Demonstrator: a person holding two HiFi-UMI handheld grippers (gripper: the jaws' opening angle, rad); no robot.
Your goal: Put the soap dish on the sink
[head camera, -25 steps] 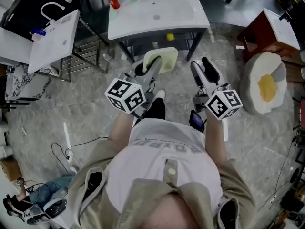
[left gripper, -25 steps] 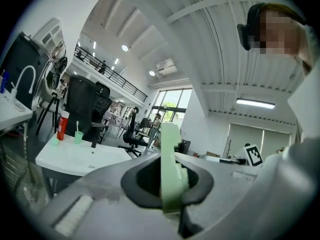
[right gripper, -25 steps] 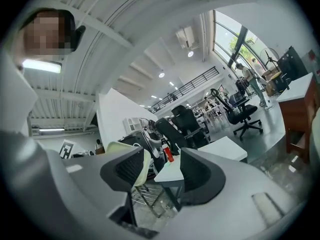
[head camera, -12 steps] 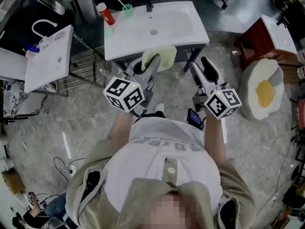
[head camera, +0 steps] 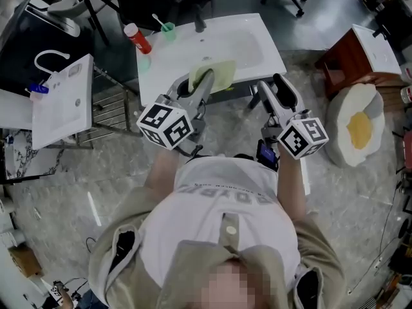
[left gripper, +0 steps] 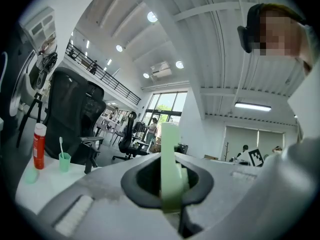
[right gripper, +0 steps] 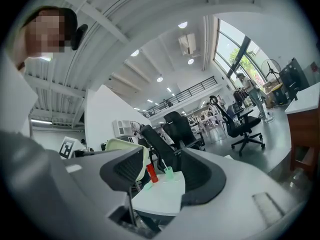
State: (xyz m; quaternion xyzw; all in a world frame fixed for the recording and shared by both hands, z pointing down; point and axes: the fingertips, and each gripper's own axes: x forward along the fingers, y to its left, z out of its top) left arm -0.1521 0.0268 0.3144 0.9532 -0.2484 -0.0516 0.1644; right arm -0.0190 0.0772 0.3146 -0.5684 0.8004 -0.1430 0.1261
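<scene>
The soap dish (head camera: 219,74) is pale green and sits in my left gripper (head camera: 205,80), which is shut on its near edge. It hangs over the front rim of the white sink (head camera: 187,53). In the left gripper view the soap dish (left gripper: 170,159) shows edge-on, pinched between the jaws of the left gripper (left gripper: 172,189). My right gripper (head camera: 275,87) is beside it, just off the sink's front right corner, open and empty. In the right gripper view the right gripper (right gripper: 157,181) frames the sink (right gripper: 160,196) between spread jaws, with the soap dish (right gripper: 125,146) to the left.
A red bottle (head camera: 137,38), a green cup with a toothbrush (head camera: 168,29) and a dark faucet (head camera: 199,23) stand at the sink's back. A second white basin (head camera: 61,102) on a metal rack lies left. An egg-shaped cushion (head camera: 357,126) and a red-brown cabinet (head camera: 360,47) are right.
Both grippers have moved forward toward the sink. The soap dish, earlier in front of and below the sink's front edge, now hangs over that edge. The grip is unchanged.
</scene>
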